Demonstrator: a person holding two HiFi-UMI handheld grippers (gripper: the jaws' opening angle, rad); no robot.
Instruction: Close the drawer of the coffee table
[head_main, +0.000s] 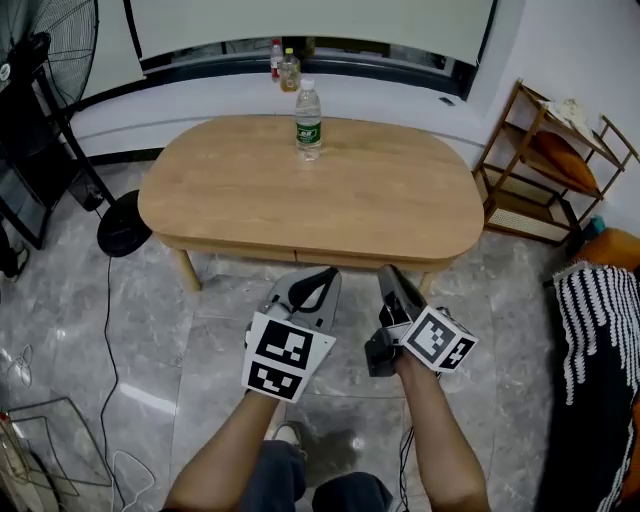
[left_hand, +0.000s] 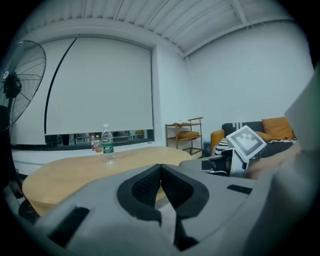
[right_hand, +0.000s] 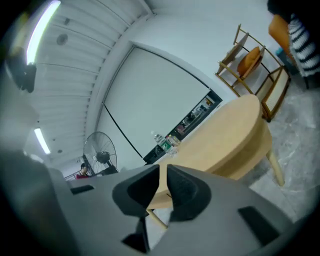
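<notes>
The person is holding both tools out over the marble floor (head_main: 210, 330), just short of the coffee table. The left claw (head_main: 322, 274) is keeping its pads pressed together on nothing. The right claw (head_main: 388, 272) is showing only a thin slit between its pads, and nothing is sitting in that slit. Neither claw is touching the furniture.

Just beyond them, the drawer (head_main: 340, 258) is lying in the apron under the near edge and is looking flush with it, with only a faint seam showing. By that, the closing is looking finished and nothing is appearing left to push, though the front itself is showing only from steeply above.

On the tabletop (head_main: 330, 190) a water bottle (head_main: 309, 120) is standing upright near the far edge, well clear of the drawer. Two smaller bottles (head_main: 288, 68) are standing on the ledge behind. A standing fan (head_main: 50, 70) is occupying the far left, a wooden shelf rack (head_main: 545, 165) the right. Nothing is blocking the gap between the claws and the drawer.
</notes>
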